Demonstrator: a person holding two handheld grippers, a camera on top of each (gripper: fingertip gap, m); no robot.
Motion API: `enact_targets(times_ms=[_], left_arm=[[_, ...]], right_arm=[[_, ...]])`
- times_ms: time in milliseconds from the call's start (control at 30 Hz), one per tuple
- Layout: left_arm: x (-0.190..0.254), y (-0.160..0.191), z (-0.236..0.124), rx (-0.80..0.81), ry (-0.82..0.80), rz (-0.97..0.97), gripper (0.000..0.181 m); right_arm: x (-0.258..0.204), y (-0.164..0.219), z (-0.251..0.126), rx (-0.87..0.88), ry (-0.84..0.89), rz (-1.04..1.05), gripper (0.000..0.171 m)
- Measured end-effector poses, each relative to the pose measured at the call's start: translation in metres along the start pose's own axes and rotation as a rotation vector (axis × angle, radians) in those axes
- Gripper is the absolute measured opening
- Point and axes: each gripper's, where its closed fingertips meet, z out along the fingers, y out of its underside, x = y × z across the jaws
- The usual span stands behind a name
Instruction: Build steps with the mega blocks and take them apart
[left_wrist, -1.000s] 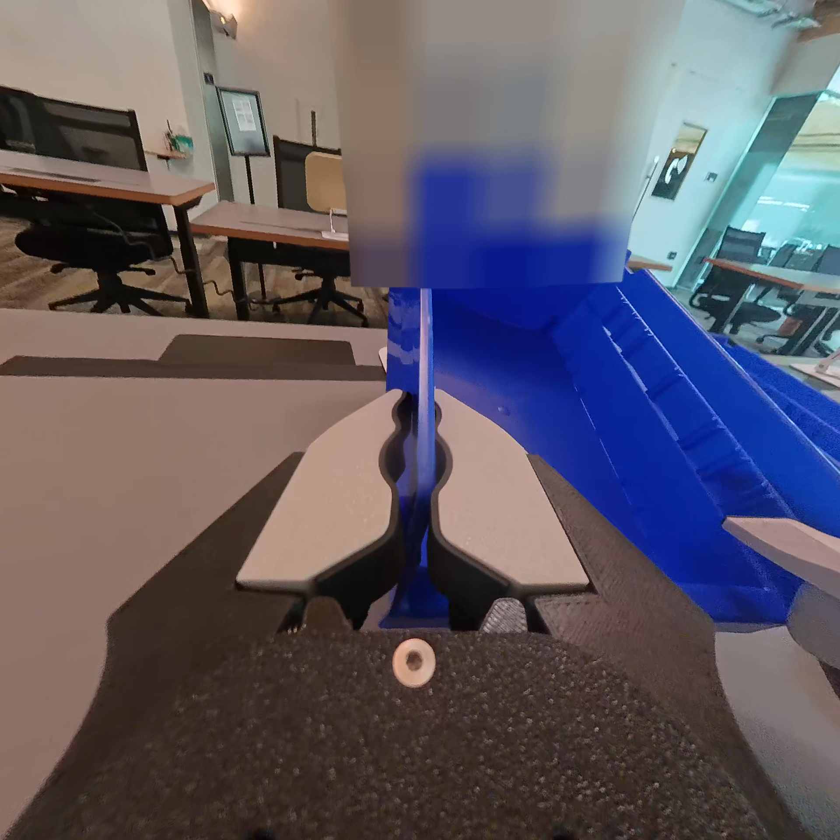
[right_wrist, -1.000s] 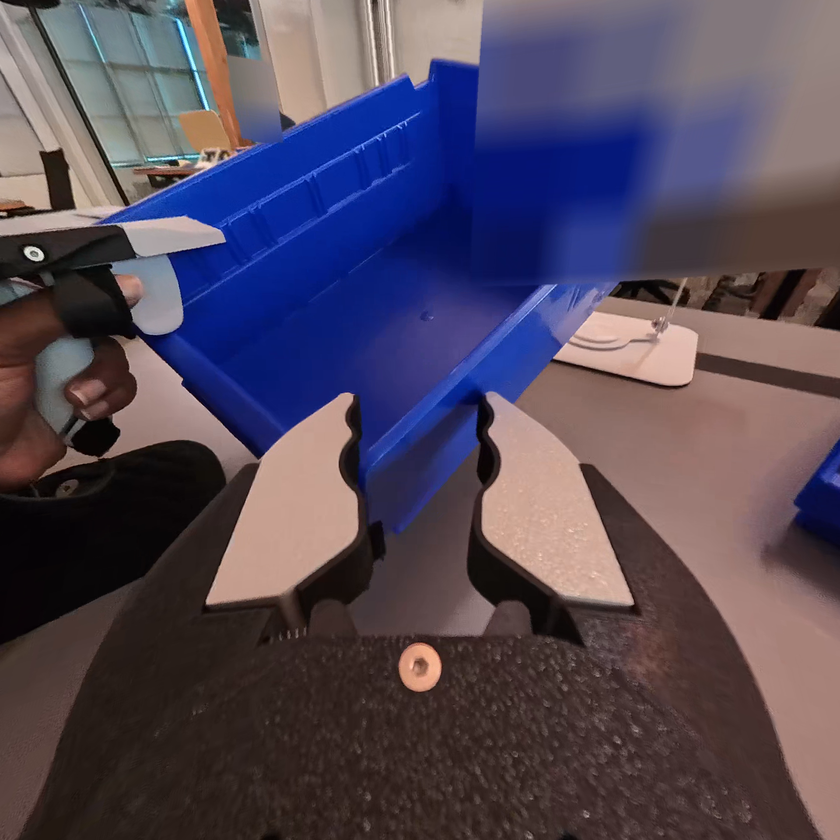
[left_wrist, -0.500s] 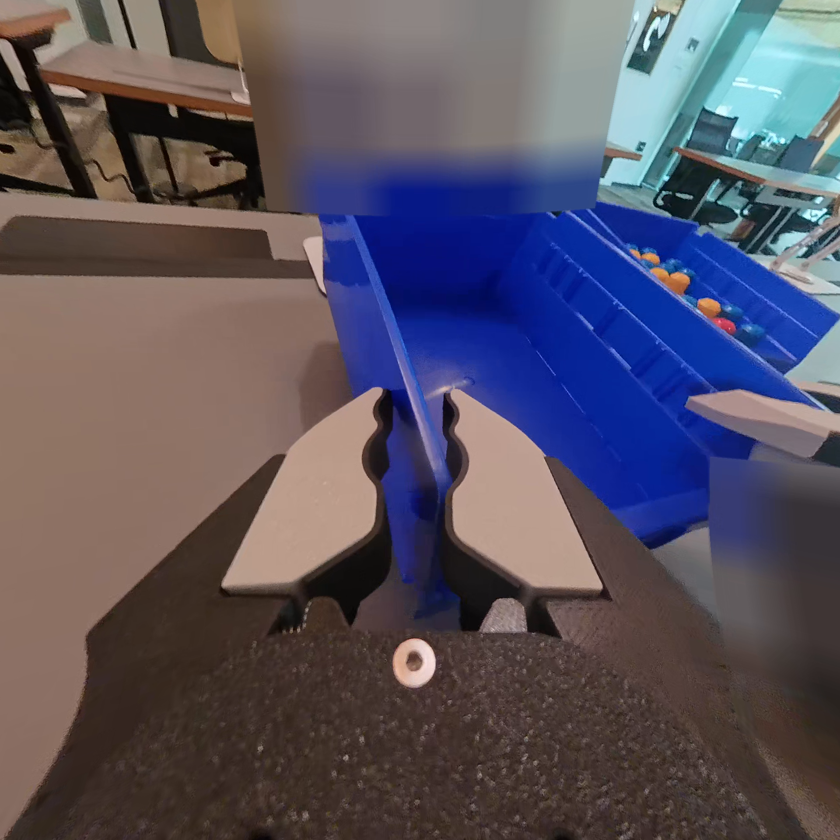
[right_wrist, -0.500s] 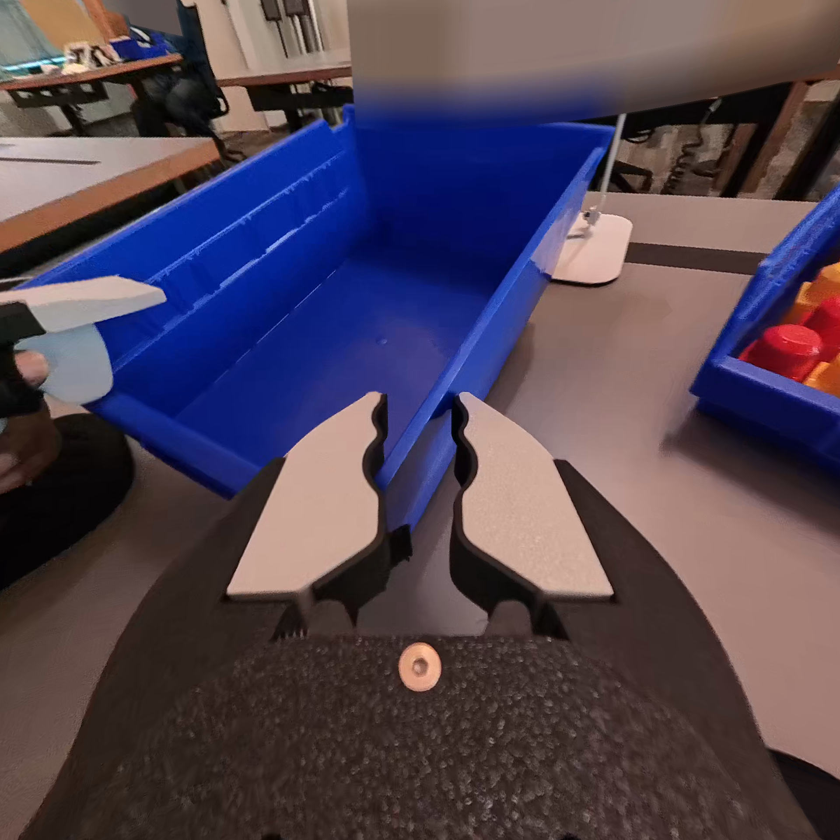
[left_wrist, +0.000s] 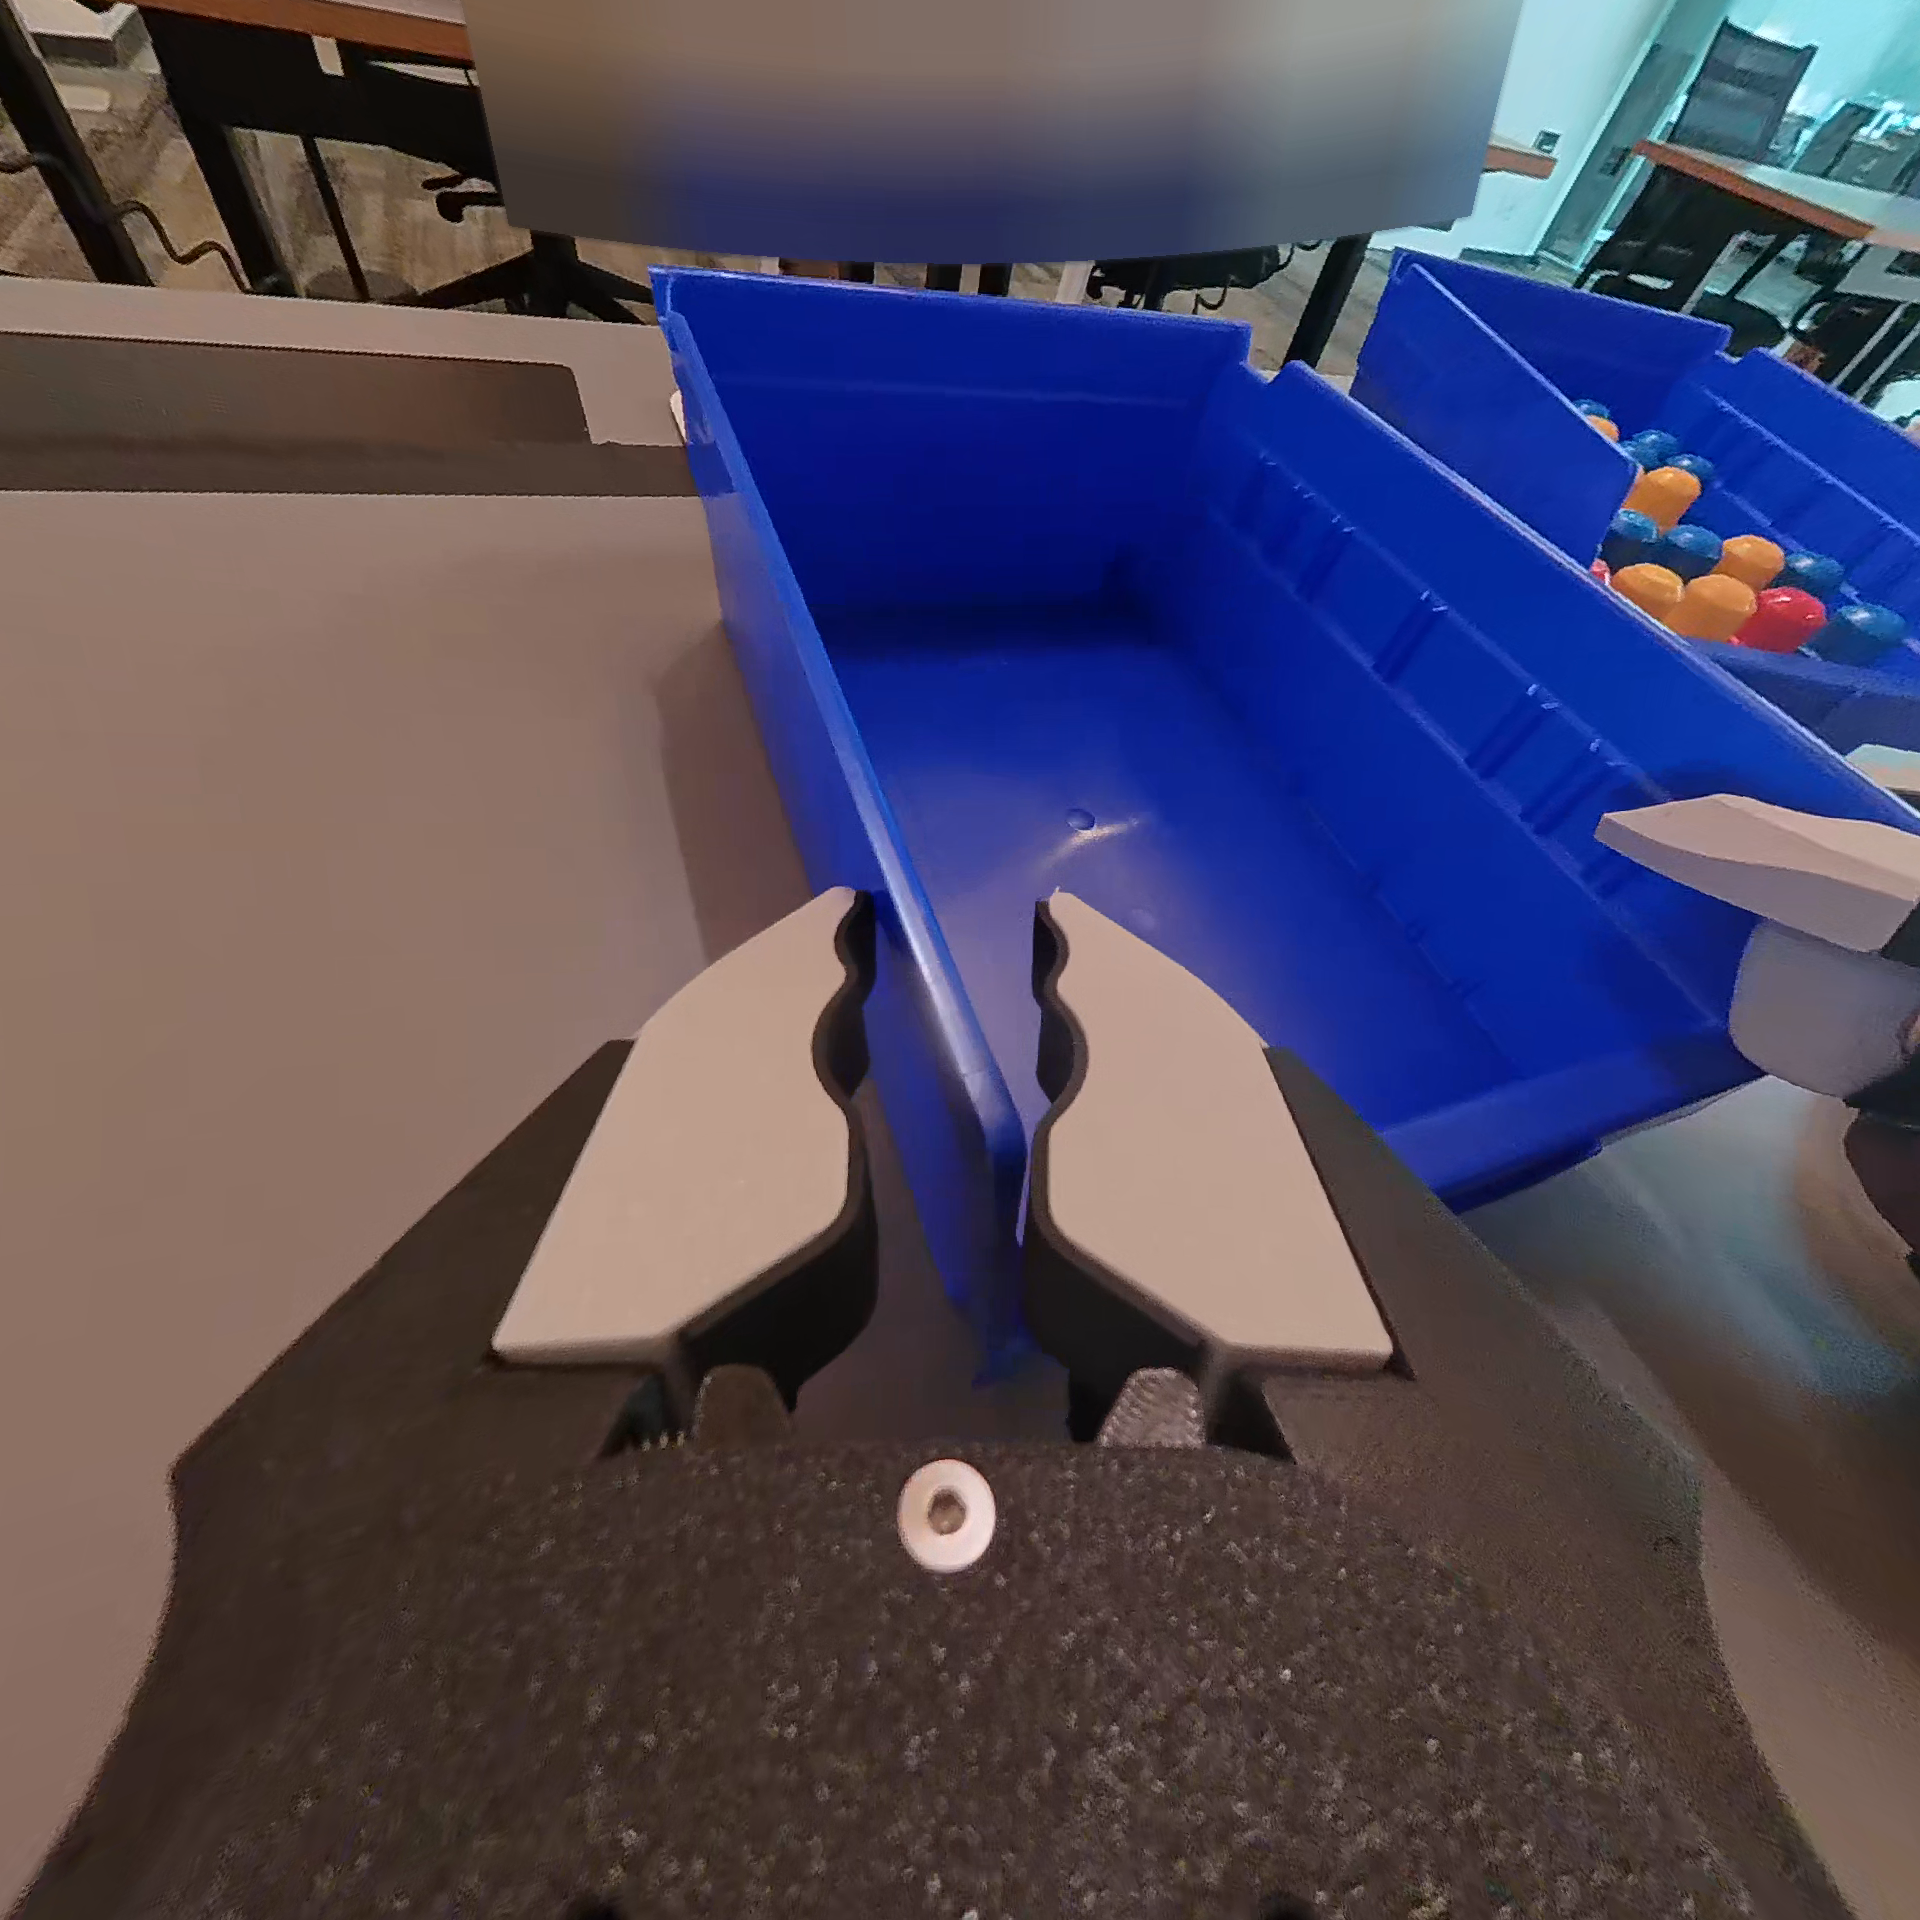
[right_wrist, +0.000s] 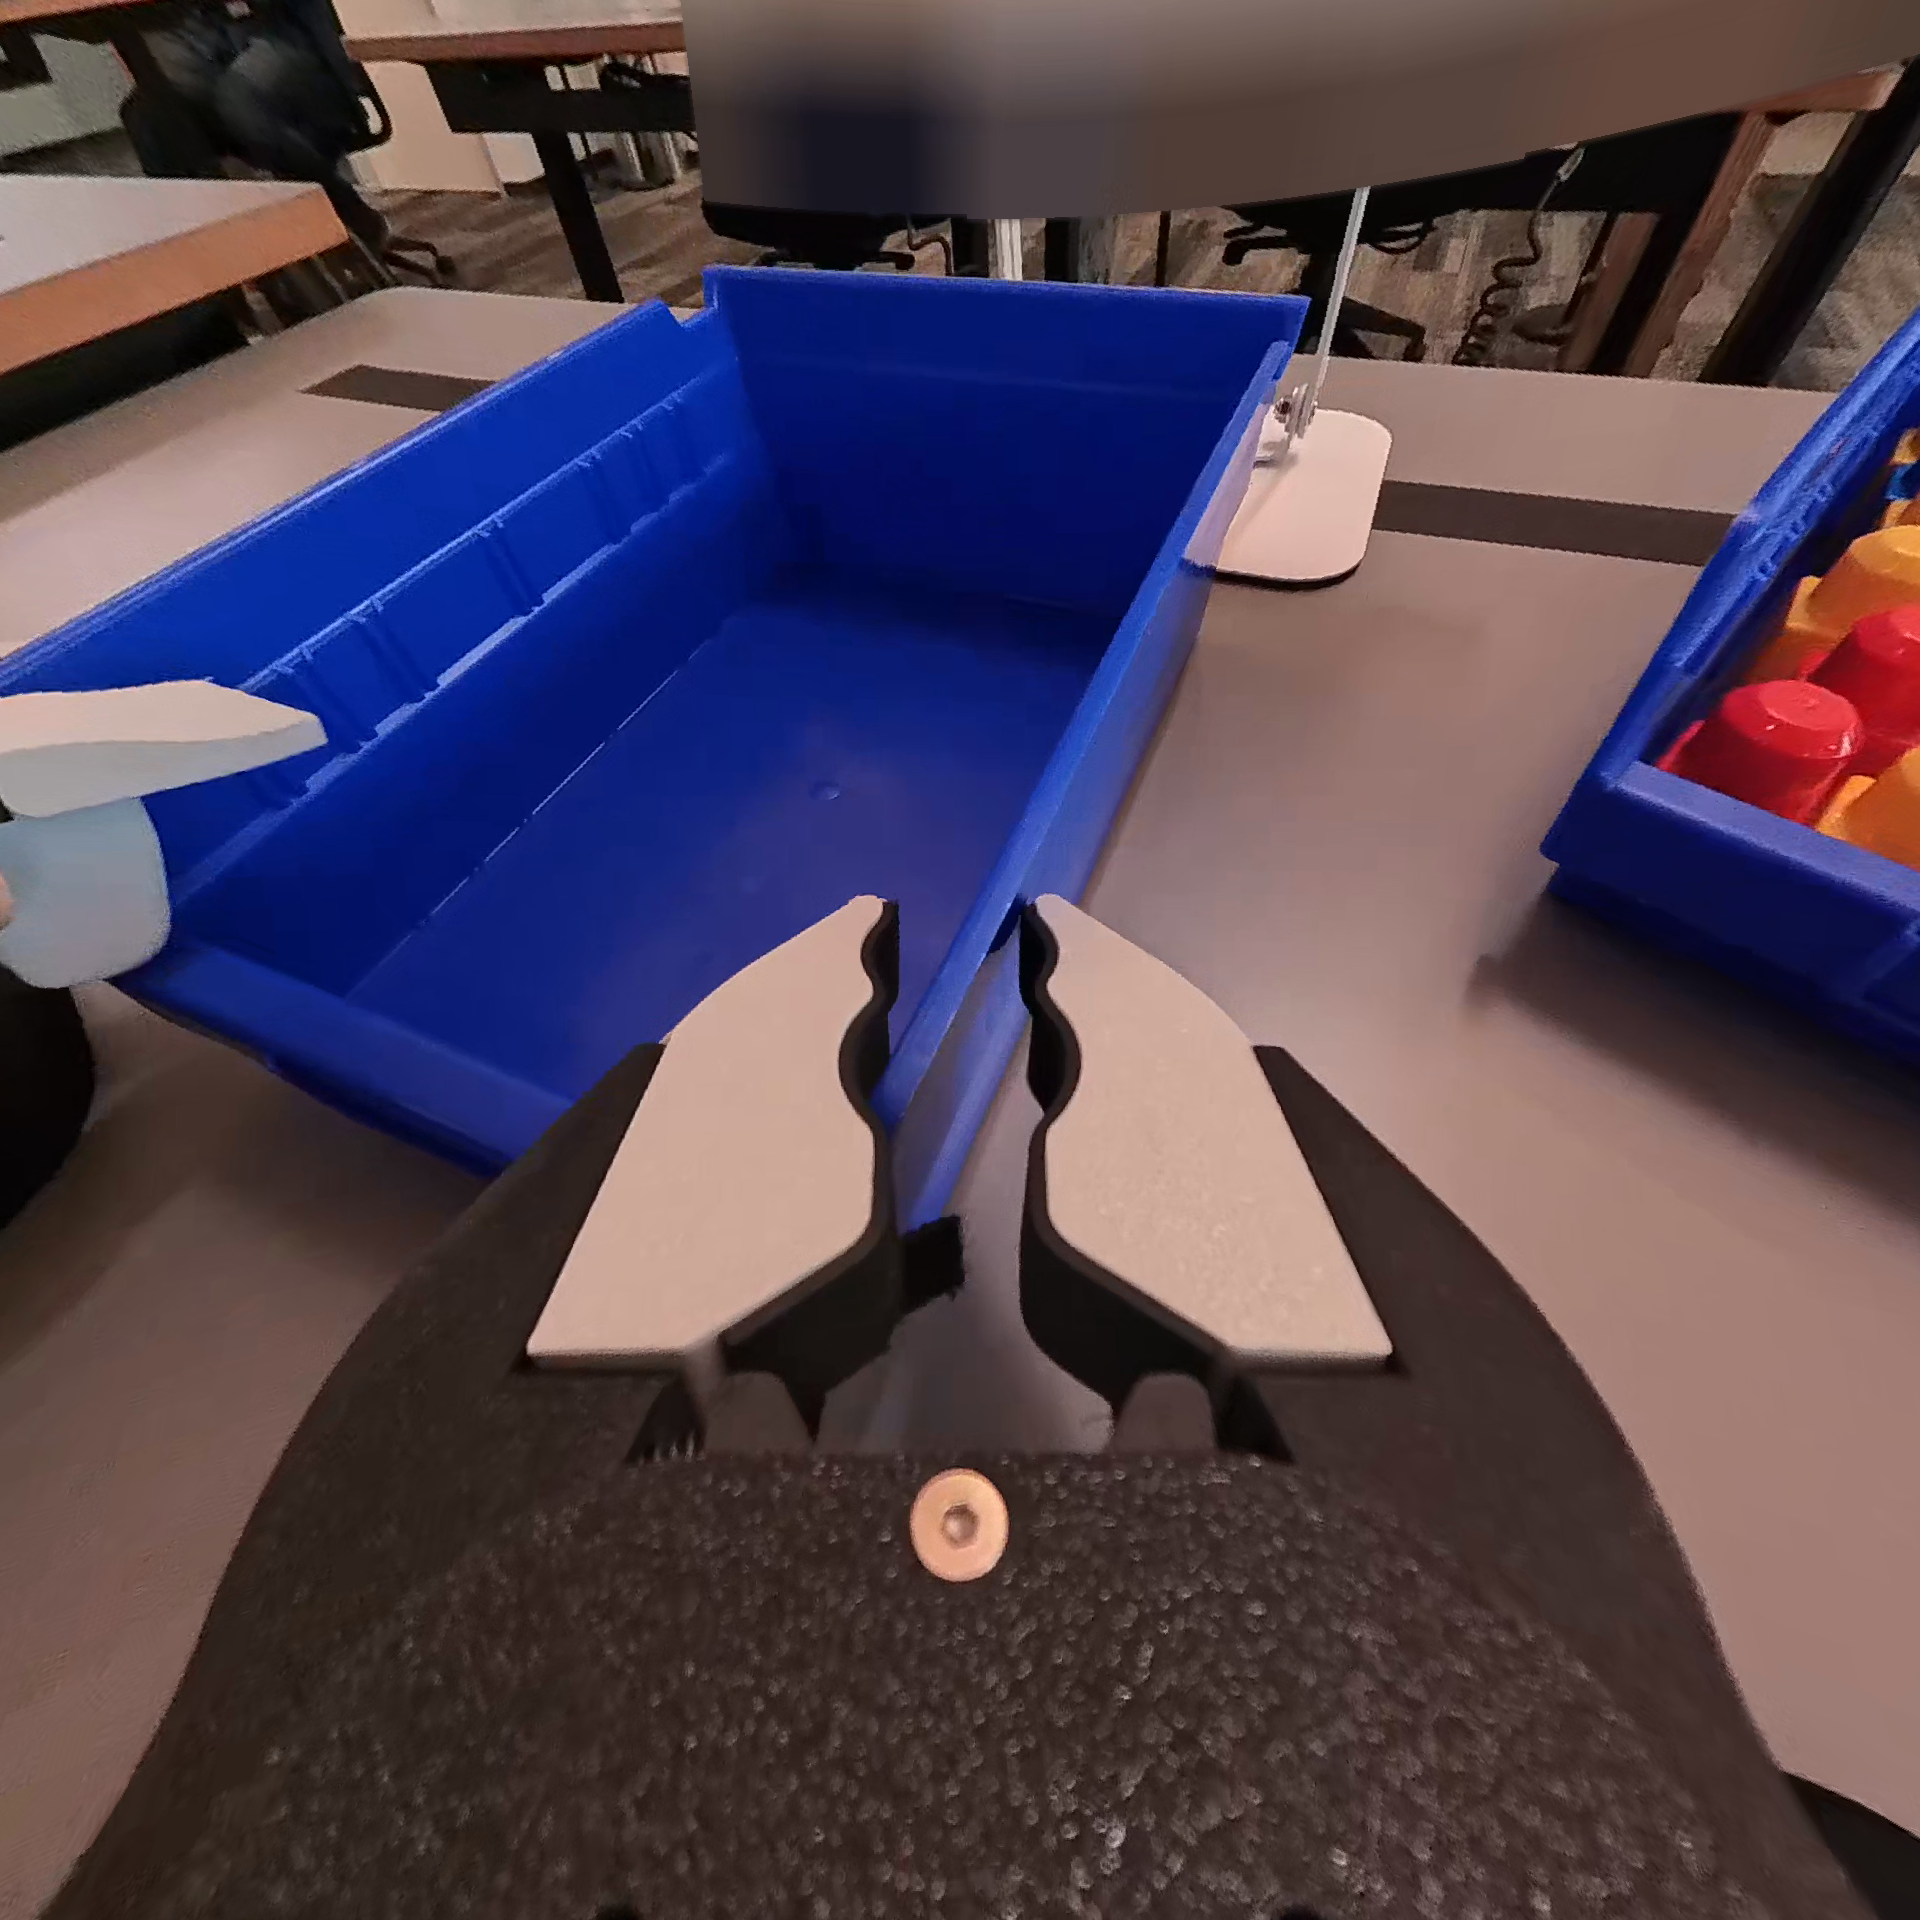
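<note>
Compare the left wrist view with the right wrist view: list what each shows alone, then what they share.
Left only: its own left gripper, open astride the bin's left wall, and blue blocks in the second bin.
Right only: its own right gripper, open astride the right wall, and a white stand base.
Both: the empty blue bin, the second bin of blocks.

A: What does the left claw (left_wrist: 948, 914) look like?

B: Two pale grey fingers (left_wrist: 707, 1153) with wavy black inner edges, set in a rough, speckled black body. A small white hex screw (left_wrist: 945, 1513) sits at its middle.

A: And the right claw (right_wrist: 954, 914)?

B: The same build: grey fingers (right_wrist: 1184, 1164), grainy black body, but its centre screw (right_wrist: 958, 1525) is a duller, copper-toned metal.
</note>
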Motion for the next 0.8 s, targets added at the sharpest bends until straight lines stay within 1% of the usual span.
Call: enact_targets(times_ms=[67,133,200,267,333,400,500,567,667,733,800], left_arm=[[0.001,-0.002,-0.001,0.011,0.012,-0.011,0.038],[0.001,-0.008,-0.005,0.050,0.014,-0.002,0.047],[0.000,-0.017,-0.011,0.090,-0.003,0.037,0.053],[-0.002,-0.026,-0.018,0.128,-0.024,0.077,0.057],[-0.004,-0.035,-0.025,0.162,-0.044,0.102,0.057],[-0.005,-0.039,-0.029,0.167,-0.050,0.107,0.057],[-0.007,-0.044,-0.034,0.182,-0.051,0.103,0.057],[-0.008,-0.047,-0.038,0.197,-0.052,0.102,0.056],[-0.008,-0.052,-0.042,0.216,-0.049,0.102,0.055],[-0.007,-0.054,-0.043,0.222,-0.048,0.107,0.054],[-0.007,-0.054,-0.043,0.222,-0.051,0.115,0.053]], right_arm=[[0.000,-0.002,-0.001,0.019,0.004,-0.024,0.028],[0.001,-0.008,-0.005,0.041,0.009,-0.026,0.043],[0.002,-0.017,-0.013,0.061,-0.003,-0.013,0.053],[0.004,-0.033,-0.030,0.098,-0.022,-0.017,0.054],[0.018,-0.052,-0.047,0.115,-0.011,-0.072,0.054],[0.050,-0.064,-0.061,0.100,0.066,-0.139,0.054],[0.129,-0.069,-0.079,0.085,0.239,-0.124,0.055],[0.188,-0.059,-0.088,0.058,0.360,-0.065,0.058],[0.263,-0.029,-0.088,-0.009,0.502,0.016,0.068],[0.293,-0.011,-0.078,-0.041,0.525,0.084,0.071],[0.312,-0.003,-0.067,-0.049,0.545,0.120,0.071]])
